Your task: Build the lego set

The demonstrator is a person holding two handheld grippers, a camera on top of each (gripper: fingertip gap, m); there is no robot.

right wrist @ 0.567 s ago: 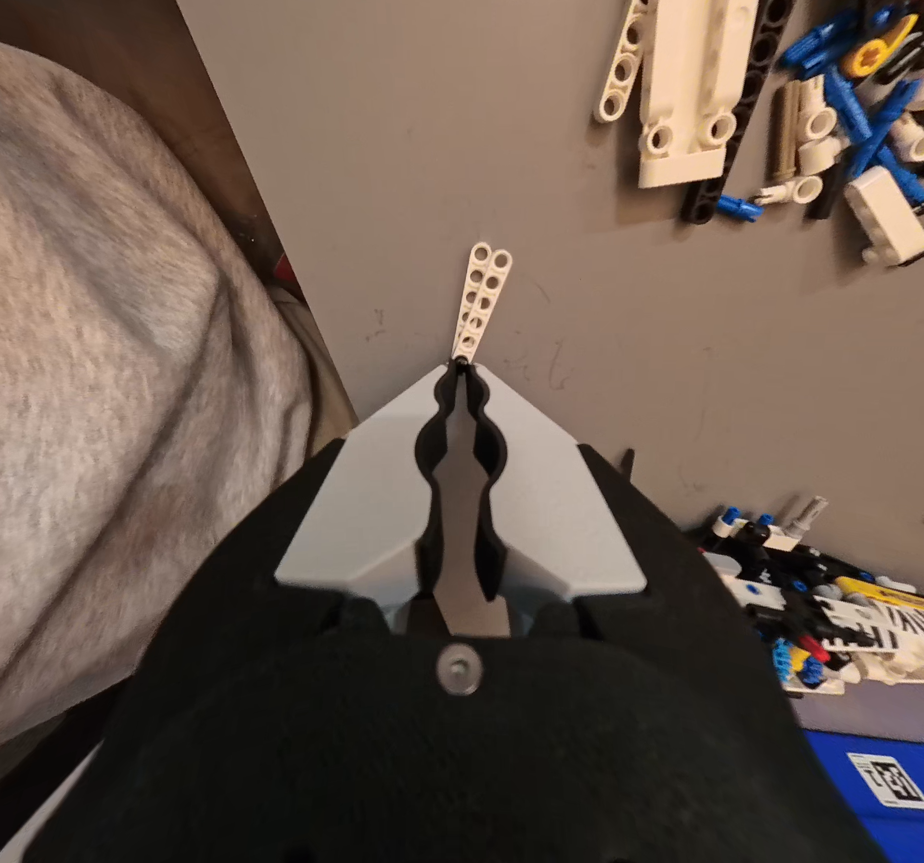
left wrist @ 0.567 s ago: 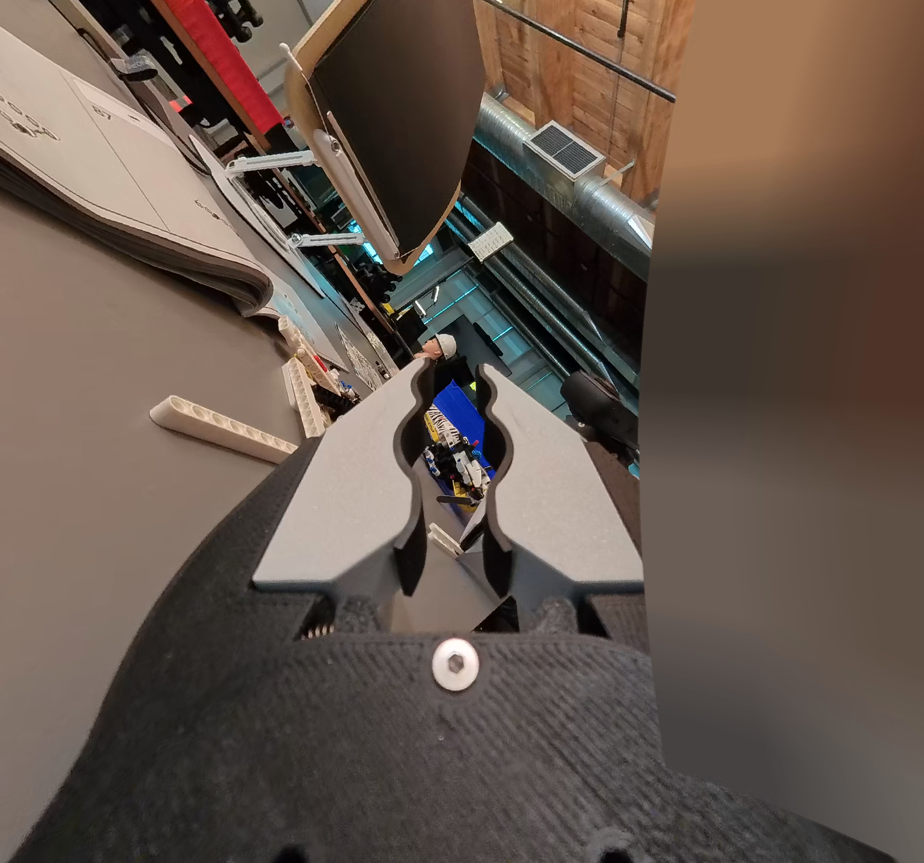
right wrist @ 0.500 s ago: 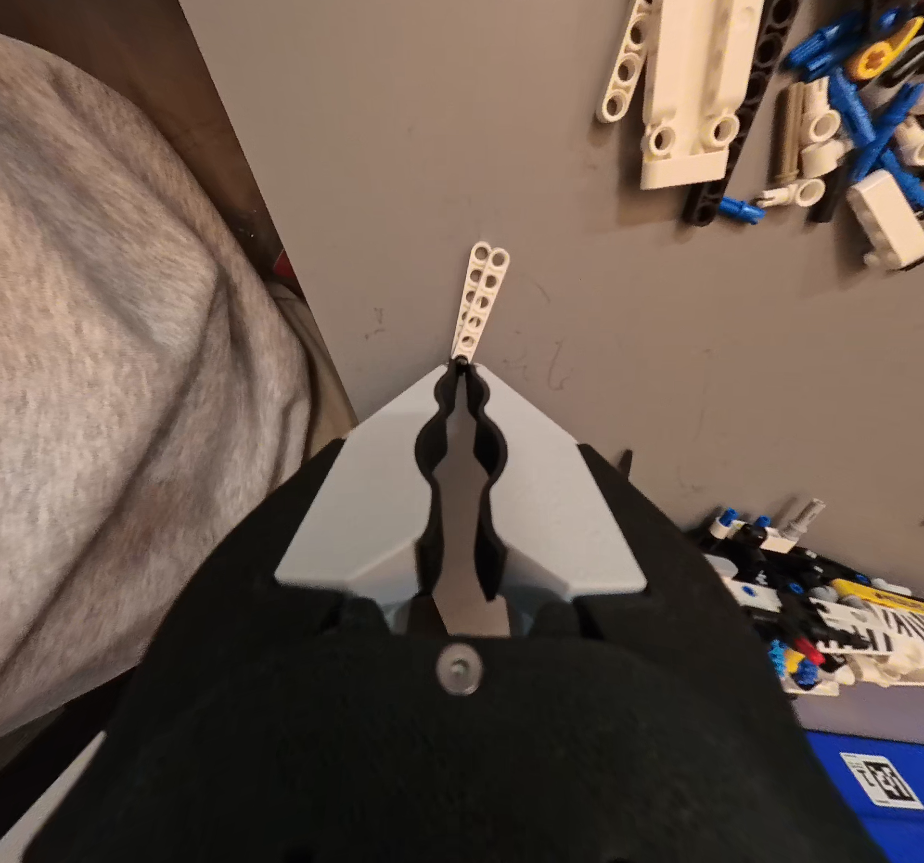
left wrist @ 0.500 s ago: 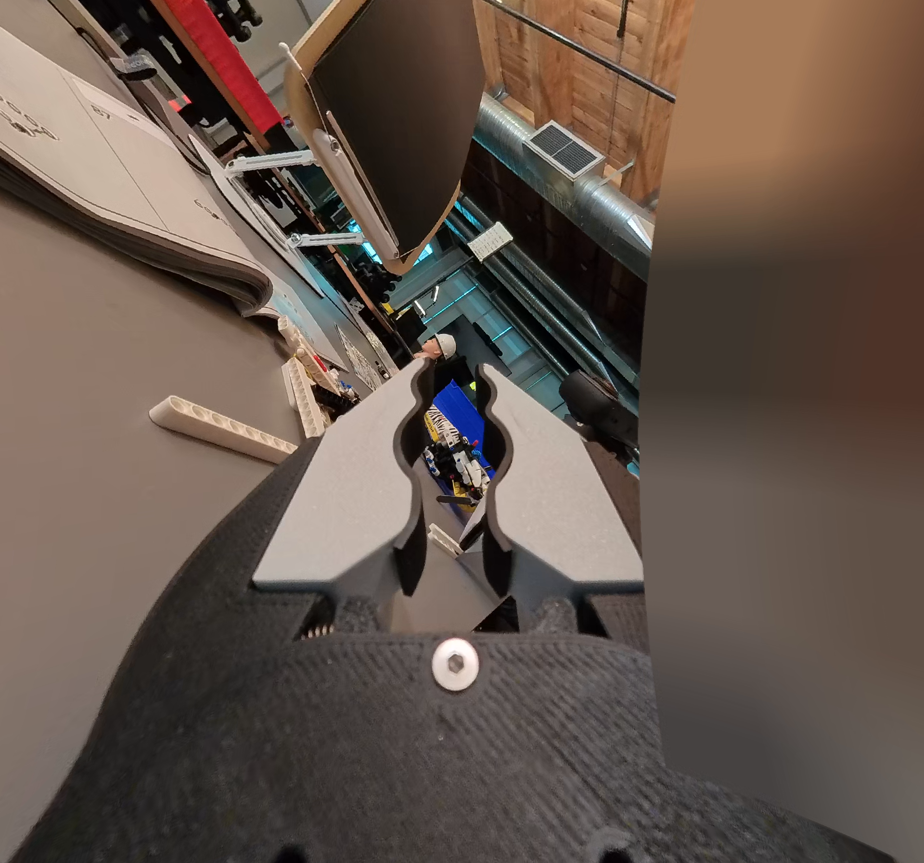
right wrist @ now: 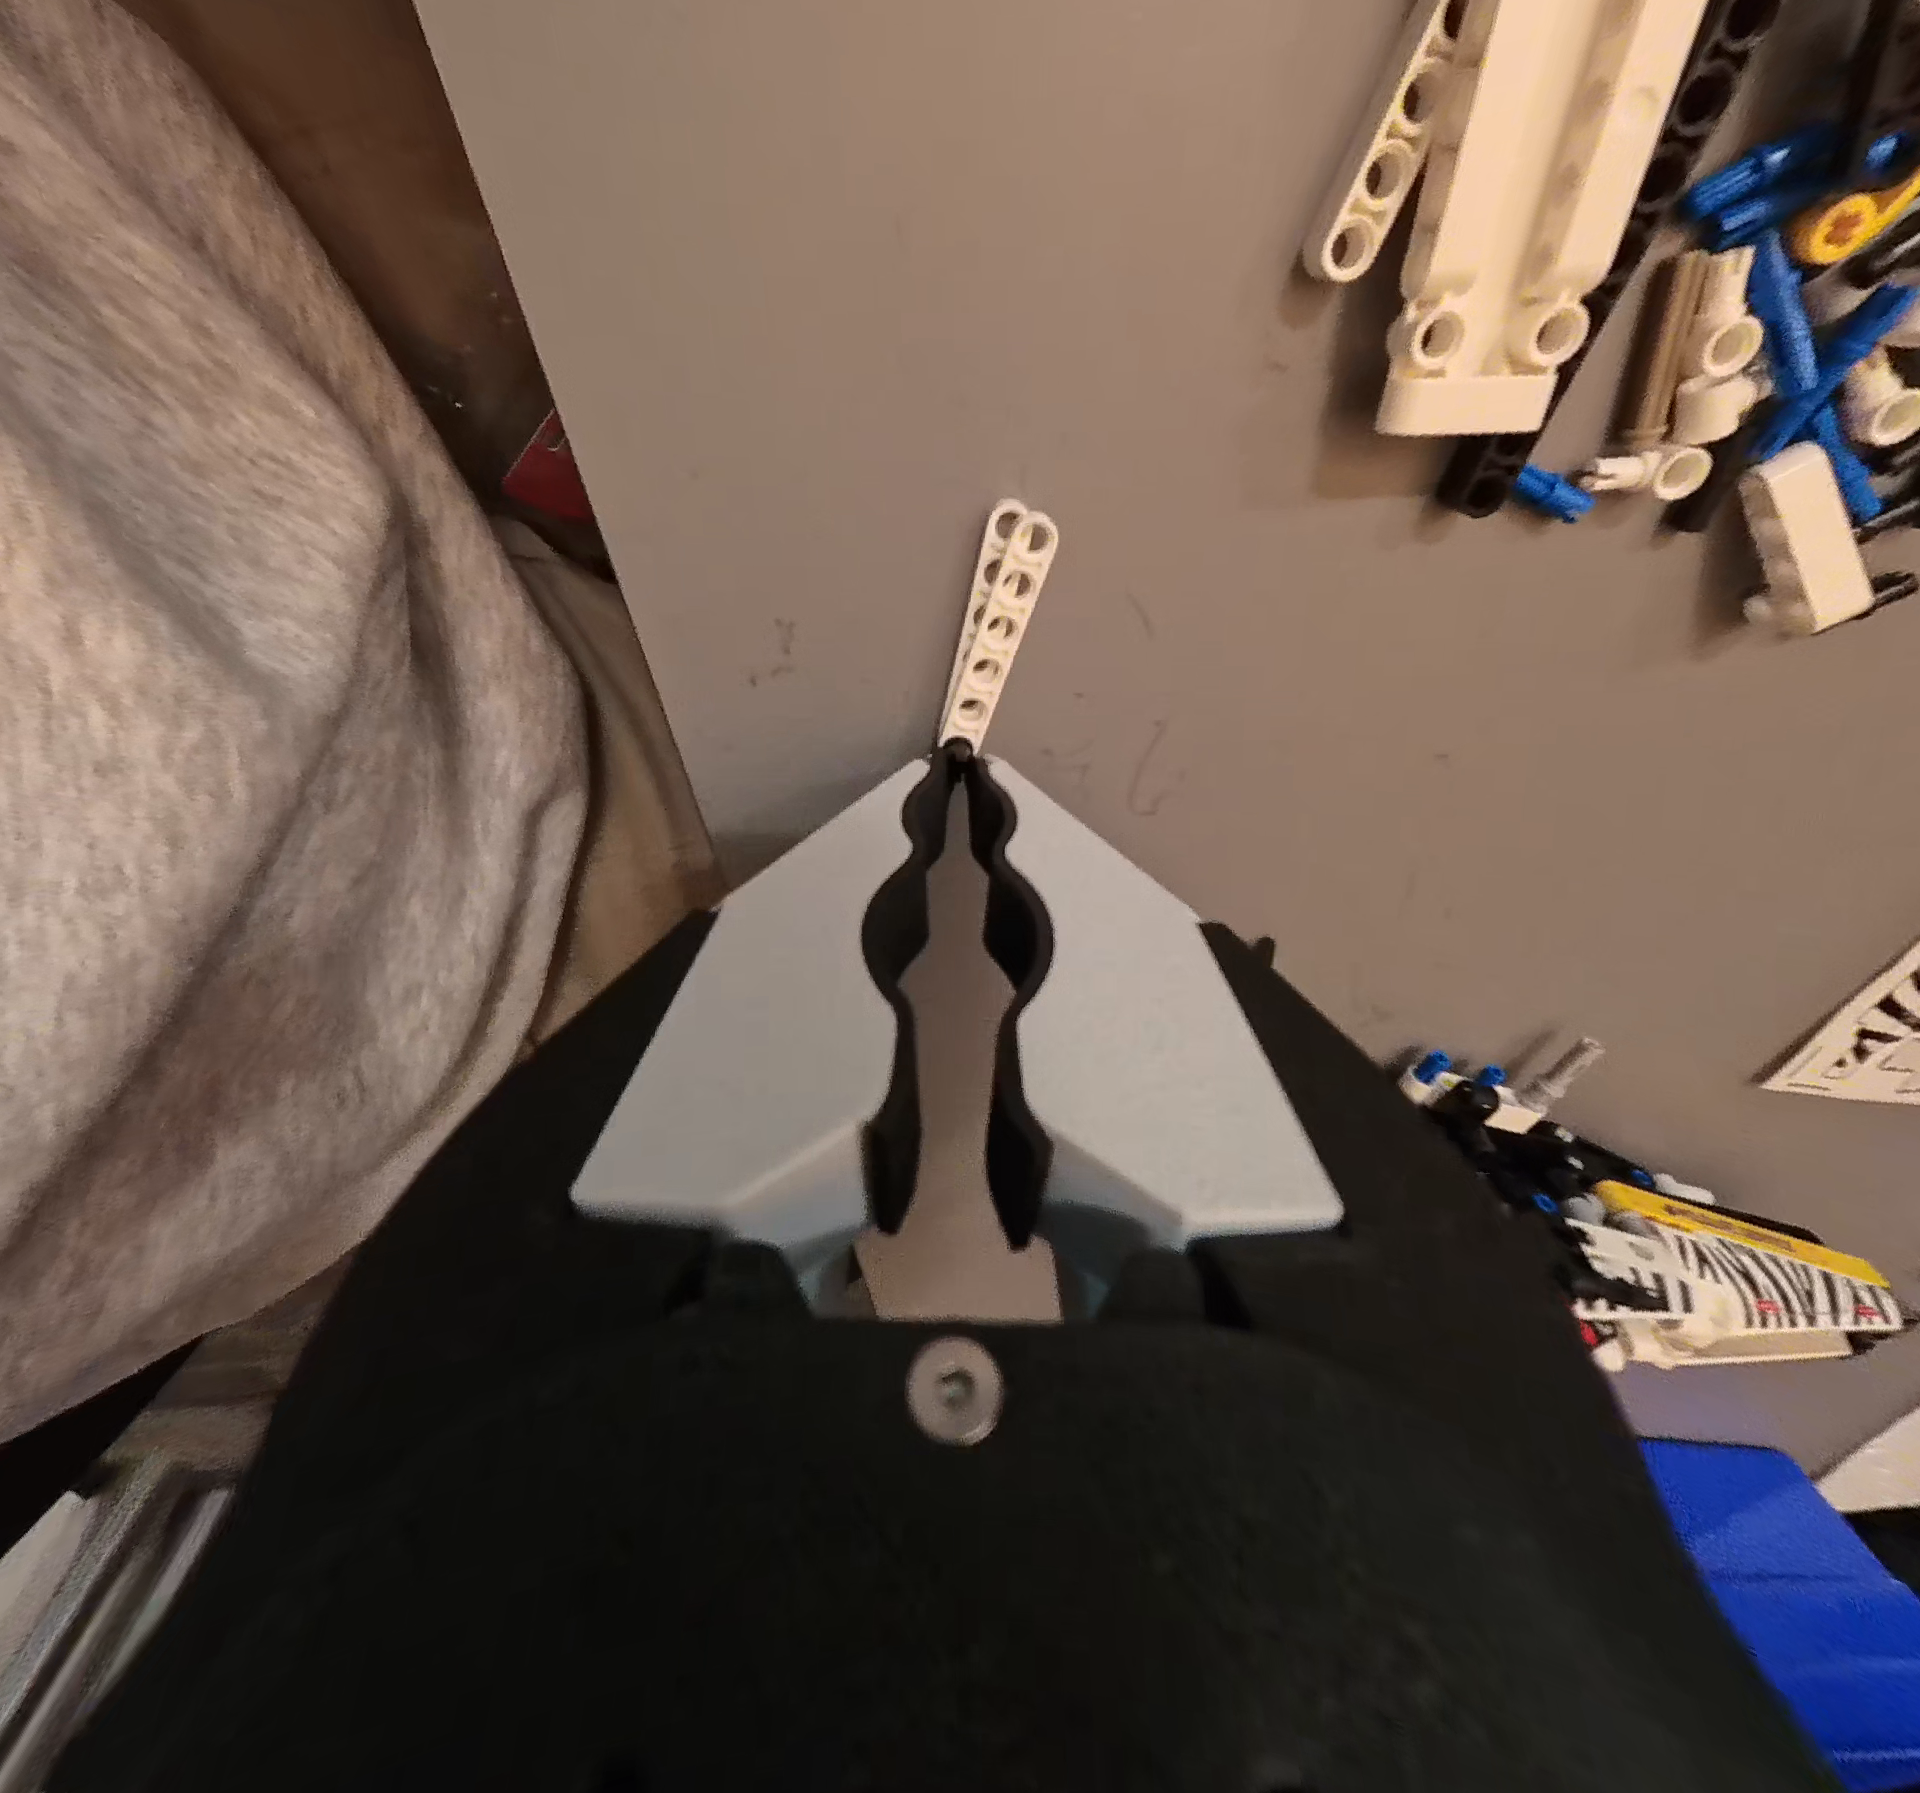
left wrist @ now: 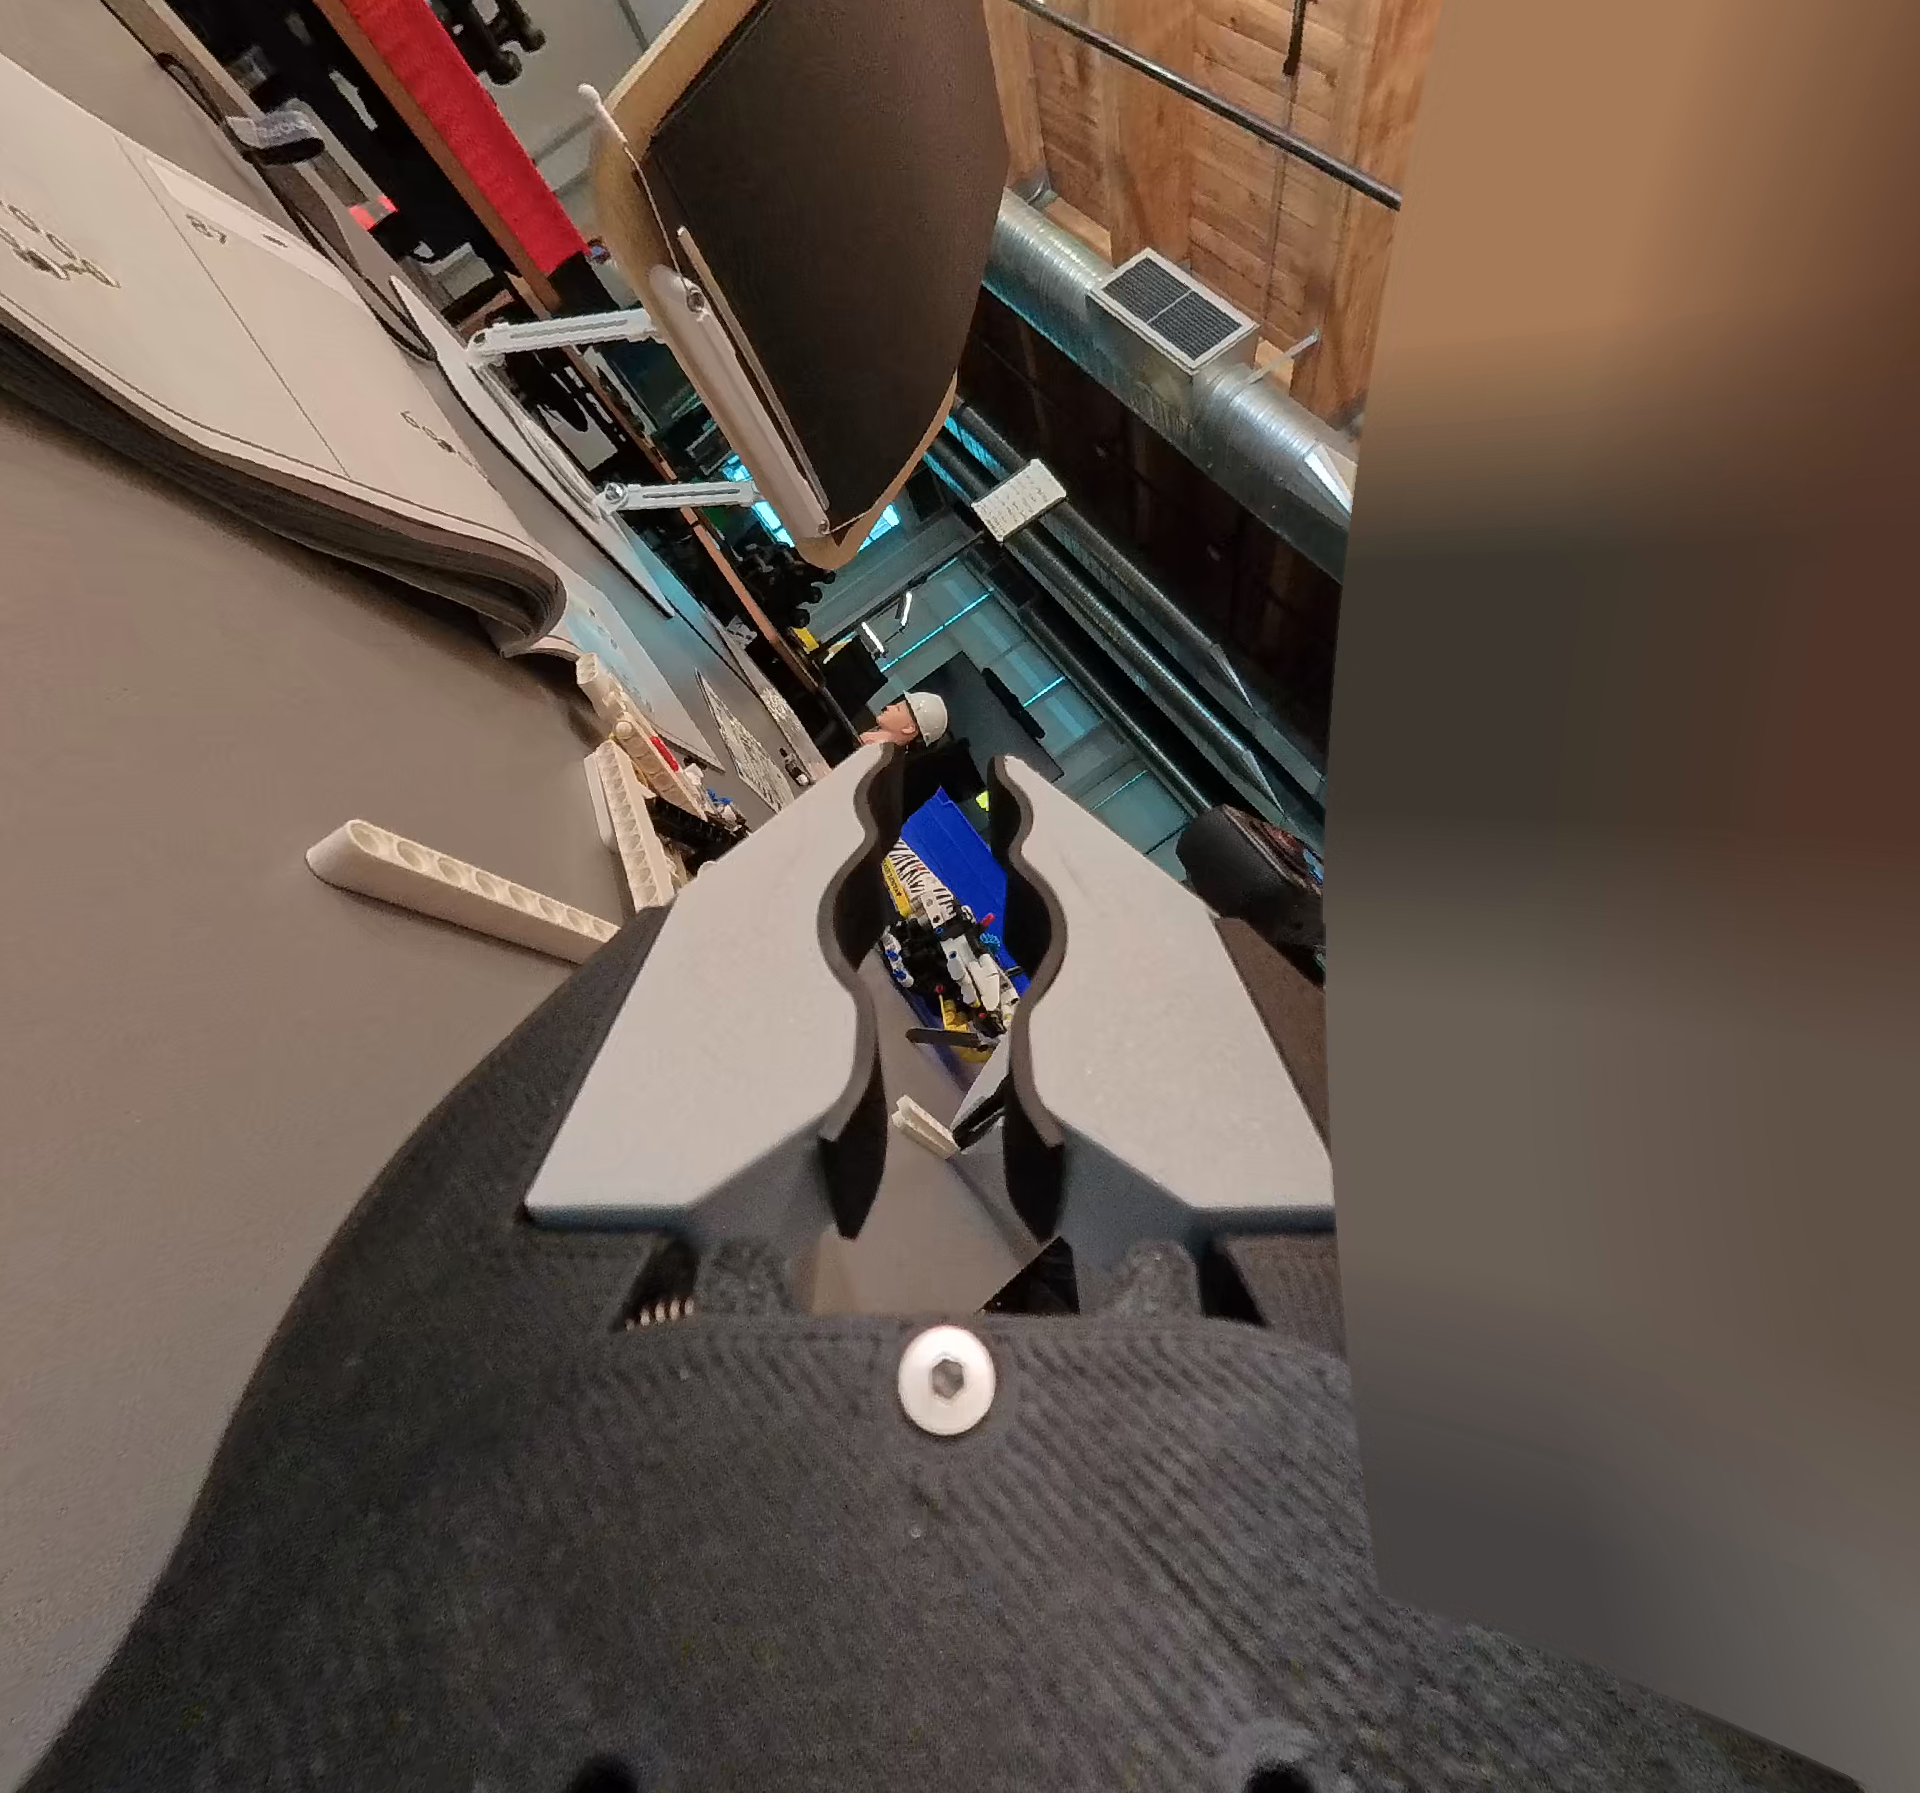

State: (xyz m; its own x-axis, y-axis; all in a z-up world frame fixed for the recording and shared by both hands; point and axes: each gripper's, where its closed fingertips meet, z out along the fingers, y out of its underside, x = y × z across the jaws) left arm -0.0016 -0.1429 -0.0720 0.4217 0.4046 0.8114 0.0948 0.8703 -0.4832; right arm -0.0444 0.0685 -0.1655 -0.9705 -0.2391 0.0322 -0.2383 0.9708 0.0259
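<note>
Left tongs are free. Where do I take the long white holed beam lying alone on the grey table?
Take the long white beam near mid-length, across its two long plain sides, coming down from above with the open left tongs. It lies flat on the table, holes up, so only those sides give parallel faces; loose parts crowd its right end.

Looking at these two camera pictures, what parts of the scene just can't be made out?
- Left wrist view: everything at the right is under an added blur patch.
- Left wrist view: the half-built black-and-white lego model shows only through the gap between the left gripper fingers.
- Right wrist view: the pile of loose blue and cream lego pieces is motion-blurred and cut off by the right edge.
- Right wrist view: the thin white holed lego beam has its near end hidden in the right gripper.
</note>
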